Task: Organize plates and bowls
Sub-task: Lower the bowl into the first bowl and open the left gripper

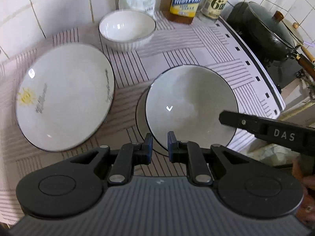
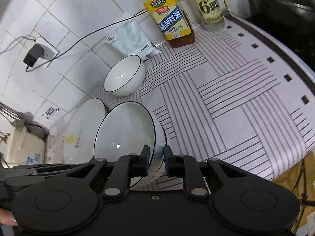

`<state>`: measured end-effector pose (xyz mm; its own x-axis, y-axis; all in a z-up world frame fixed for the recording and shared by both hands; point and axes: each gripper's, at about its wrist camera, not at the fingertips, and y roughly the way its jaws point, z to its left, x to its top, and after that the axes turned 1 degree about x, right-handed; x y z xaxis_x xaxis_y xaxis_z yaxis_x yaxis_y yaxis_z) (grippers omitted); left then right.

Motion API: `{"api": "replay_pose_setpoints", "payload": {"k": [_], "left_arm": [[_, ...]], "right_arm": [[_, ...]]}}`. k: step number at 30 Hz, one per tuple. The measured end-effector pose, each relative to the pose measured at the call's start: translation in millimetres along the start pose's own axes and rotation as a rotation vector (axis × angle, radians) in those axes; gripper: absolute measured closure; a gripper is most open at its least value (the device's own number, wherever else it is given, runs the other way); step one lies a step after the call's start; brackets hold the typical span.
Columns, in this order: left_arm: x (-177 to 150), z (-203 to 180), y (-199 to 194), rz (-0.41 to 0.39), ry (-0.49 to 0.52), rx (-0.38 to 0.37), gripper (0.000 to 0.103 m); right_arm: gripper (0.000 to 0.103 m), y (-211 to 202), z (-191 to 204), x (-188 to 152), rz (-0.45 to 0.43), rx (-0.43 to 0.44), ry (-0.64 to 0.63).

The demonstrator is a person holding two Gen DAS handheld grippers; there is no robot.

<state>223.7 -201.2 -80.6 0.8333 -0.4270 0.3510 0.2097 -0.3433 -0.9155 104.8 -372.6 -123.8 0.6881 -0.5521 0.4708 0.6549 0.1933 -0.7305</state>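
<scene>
A grey bowl with a dark rim [image 1: 189, 102] [image 2: 126, 129] hangs tilted over a second, similar bowl [image 1: 140, 118] [image 2: 160, 133] on the striped mat. My left gripper [image 1: 159, 143] is shut on the near rim of the tilted bowl. My right gripper [image 2: 156, 157] is shut on the bowl's right rim, and one of its fingers [image 1: 246, 121] lies across that rim in the left wrist view. A large white plate with a sun drawing [image 1: 65, 96] [image 2: 82, 129] lies flat to the left. A white ribbed bowl [image 1: 127, 29] [image 2: 124, 76] stands upright behind it near the wall.
Two bottles [image 1: 187, 0] [image 2: 210, 7] and a white bag [image 2: 130, 37] stand along the tiled wall. A dark lidded pot [image 1: 271, 31] sits on the stove beyond the mat's right edge [image 2: 285, 59]. A charger with its cord [image 2: 33, 55] hangs on the wall.
</scene>
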Motion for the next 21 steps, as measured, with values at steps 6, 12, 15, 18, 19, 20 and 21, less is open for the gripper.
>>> {"api": "replay_pose_setpoints", "payload": {"k": [6, 12, 15, 18, 19, 20, 21], "left_arm": [[0.6, 1.1, 2.4, 0.002, 0.013, 0.032, 0.089], [0.0, 7.8, 11.6, 0.049, -0.036, 0.024, 0.088], [-1.0, 8.5, 14.6, 0.05, -0.037, 0.028, 0.088], [-0.8, 7.4, 15.3, 0.047, -0.041, 0.021, 0.087], [0.1, 7.4, 14.7, 0.047, -0.046, 0.019, 0.087], [1.2, 7.7, 14.7, 0.048, -0.052, 0.017, 0.087], [2.4, 7.9, 14.6, 0.05, -0.056, 0.015, 0.087]], "right_arm": [[0.084, 5.4, 11.2, 1.1, -0.004, -0.022, -0.063], [0.085, 16.0, 26.2, -4.2, 0.001, -0.09, -0.172], [0.086, 19.0, 28.2, -6.5, 0.001, -0.111, -0.201], [0.086, 20.7, 28.4, -8.0, -0.006, -0.13, -0.226], [0.086, 21.4, 28.8, -8.1, -0.007, -0.133, -0.231], [0.086, 22.1, 29.0, -7.7, -0.009, -0.138, -0.238], [0.086, 22.8, 29.2, -7.1, -0.009, -0.143, -0.244]]}}
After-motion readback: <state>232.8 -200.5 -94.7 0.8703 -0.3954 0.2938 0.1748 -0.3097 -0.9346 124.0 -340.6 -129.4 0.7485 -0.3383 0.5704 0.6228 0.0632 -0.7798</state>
